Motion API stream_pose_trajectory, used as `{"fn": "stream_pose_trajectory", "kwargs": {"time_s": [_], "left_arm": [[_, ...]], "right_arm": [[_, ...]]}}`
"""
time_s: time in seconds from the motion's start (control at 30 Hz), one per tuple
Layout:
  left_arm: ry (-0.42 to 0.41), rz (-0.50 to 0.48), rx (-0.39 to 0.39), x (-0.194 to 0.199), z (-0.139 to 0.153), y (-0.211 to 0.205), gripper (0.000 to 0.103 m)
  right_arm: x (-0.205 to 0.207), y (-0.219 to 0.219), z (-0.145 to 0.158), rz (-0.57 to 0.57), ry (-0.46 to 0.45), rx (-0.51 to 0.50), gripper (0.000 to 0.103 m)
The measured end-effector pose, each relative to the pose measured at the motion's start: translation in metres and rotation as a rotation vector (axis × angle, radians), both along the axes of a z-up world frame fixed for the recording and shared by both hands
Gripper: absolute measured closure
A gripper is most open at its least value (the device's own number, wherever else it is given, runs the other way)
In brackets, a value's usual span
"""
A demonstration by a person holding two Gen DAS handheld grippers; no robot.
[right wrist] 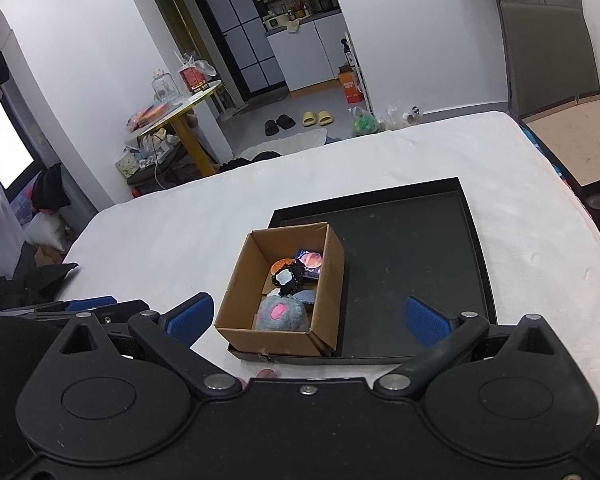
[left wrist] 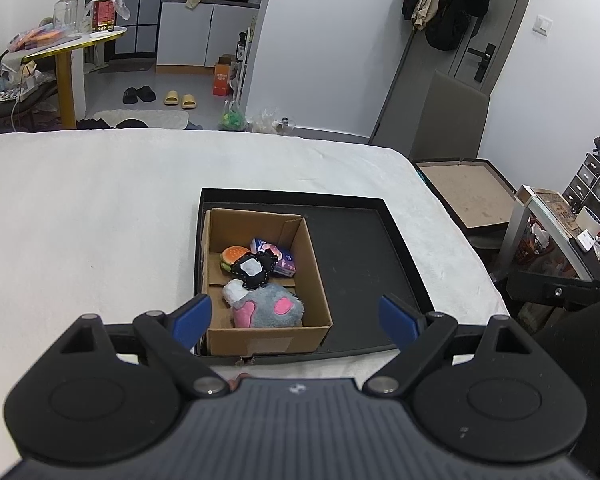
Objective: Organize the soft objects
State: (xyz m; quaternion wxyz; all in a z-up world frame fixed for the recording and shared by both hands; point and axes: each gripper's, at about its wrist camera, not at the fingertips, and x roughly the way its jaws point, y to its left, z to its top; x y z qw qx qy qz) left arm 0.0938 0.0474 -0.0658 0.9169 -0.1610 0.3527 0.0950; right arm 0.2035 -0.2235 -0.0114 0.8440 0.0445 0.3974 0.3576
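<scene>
A cardboard box (left wrist: 314, 280) (right wrist: 332, 280) stands in the left part of a black tray (left wrist: 360, 264) (right wrist: 412, 264) on the white bed. In it lie a grey-and-pink plush (left wrist: 272, 310) (right wrist: 278, 314), a black-and-white plush (left wrist: 252, 270) (right wrist: 288, 278), a burger toy (left wrist: 232, 256) (right wrist: 278, 267) and a purple pack (left wrist: 280, 258) (right wrist: 310, 262). My left gripper (left wrist: 296, 320) is open and empty, above the box's near end. My right gripper (right wrist: 310, 318) is open and empty, held above the box's near side. The left gripper's blue fingers (right wrist: 92, 304) show at the right view's left edge.
The white bed (left wrist: 100, 220) (right wrist: 180, 220) spreads around the tray. A second open box lid (left wrist: 468, 192) (right wrist: 576, 140) lies off the bed's right side. A cluttered desk (left wrist: 560, 232) stands at right. A yellow side table (left wrist: 68, 48) (right wrist: 188, 120) stands beyond the bed.
</scene>
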Motion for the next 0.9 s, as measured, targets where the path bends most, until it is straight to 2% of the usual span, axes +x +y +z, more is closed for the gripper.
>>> {"fn": "stream_pose_trajectory", "kwargs": {"time_s": [0.9], "left_arm": [[0.003, 0.000, 0.003, 0.0008, -0.0018, 0.0017, 0.014]], "right_arm": [[-0.0046, 0.0055, 0.0060, -0.006, -0.015, -0.025, 0.000]]}}
